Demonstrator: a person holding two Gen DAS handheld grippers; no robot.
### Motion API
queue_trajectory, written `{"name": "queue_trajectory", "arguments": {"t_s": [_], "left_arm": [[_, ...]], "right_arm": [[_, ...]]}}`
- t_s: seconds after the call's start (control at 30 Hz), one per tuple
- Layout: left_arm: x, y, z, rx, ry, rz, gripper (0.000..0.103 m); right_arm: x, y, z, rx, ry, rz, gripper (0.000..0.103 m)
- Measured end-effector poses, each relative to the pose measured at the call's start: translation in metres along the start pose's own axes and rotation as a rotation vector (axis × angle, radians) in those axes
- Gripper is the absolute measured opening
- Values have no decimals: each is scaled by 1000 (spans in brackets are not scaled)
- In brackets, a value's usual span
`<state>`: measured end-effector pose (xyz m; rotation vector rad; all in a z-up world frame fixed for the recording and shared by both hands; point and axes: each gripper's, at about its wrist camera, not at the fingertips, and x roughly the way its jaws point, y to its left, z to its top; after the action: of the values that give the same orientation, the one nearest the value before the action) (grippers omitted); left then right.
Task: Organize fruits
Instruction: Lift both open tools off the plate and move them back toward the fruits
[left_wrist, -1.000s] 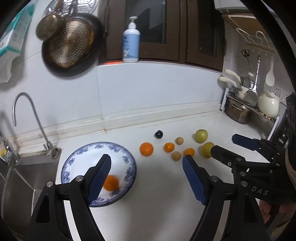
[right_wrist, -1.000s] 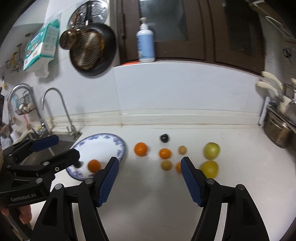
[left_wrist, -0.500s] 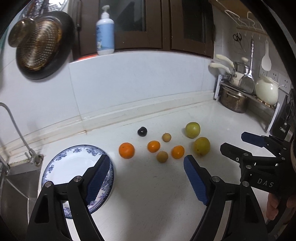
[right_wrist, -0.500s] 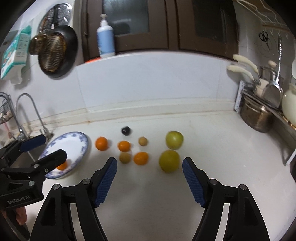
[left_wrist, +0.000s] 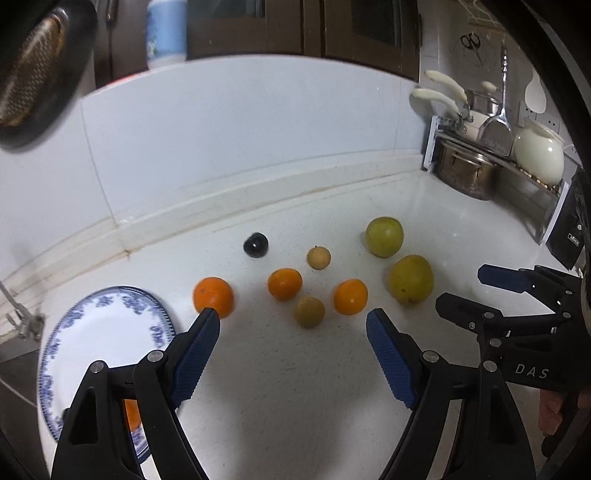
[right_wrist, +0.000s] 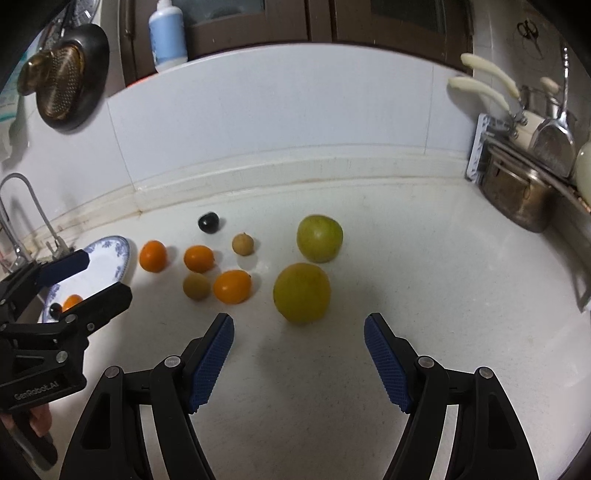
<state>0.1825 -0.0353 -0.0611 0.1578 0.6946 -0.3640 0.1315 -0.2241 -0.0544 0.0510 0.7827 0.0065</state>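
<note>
Several fruits lie on the white counter: three oranges (left_wrist: 213, 296), (left_wrist: 284, 283), (left_wrist: 350, 296), two small tan fruits (left_wrist: 309, 311), (left_wrist: 318, 257), a dark plum (left_wrist: 255, 244) and two large yellow-green fruits (right_wrist: 301, 291), (right_wrist: 319, 238). A blue-patterned plate (left_wrist: 92, 343) at the left holds one orange (right_wrist: 72, 302) and a small dark fruit (right_wrist: 56, 309). My left gripper (left_wrist: 293, 325) is open and empty, just short of the oranges. My right gripper (right_wrist: 299, 328) is open and empty, right before the nearer yellow-green fruit.
A sink and tap (right_wrist: 22, 218) lie left of the plate. A metal pot (right_wrist: 517, 195) and dish rack stand at the right rear. A pan (right_wrist: 62, 85) hangs on the wall. A soap bottle (right_wrist: 168, 33) stands on the ledge.
Both grippers have swung right, away from the plate and closer to the fruit cluster. The left gripper left an orange on the plate and stays open.
</note>
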Motion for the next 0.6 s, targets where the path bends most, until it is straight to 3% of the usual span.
{"name": "queue_trajectory", "arguments": {"t_s": [0.6], "left_arm": [[61, -1, -2, 58, 109, -11, 60]], "right_arm": [[49, -8, 3, 7, 76, 15, 74]]}}
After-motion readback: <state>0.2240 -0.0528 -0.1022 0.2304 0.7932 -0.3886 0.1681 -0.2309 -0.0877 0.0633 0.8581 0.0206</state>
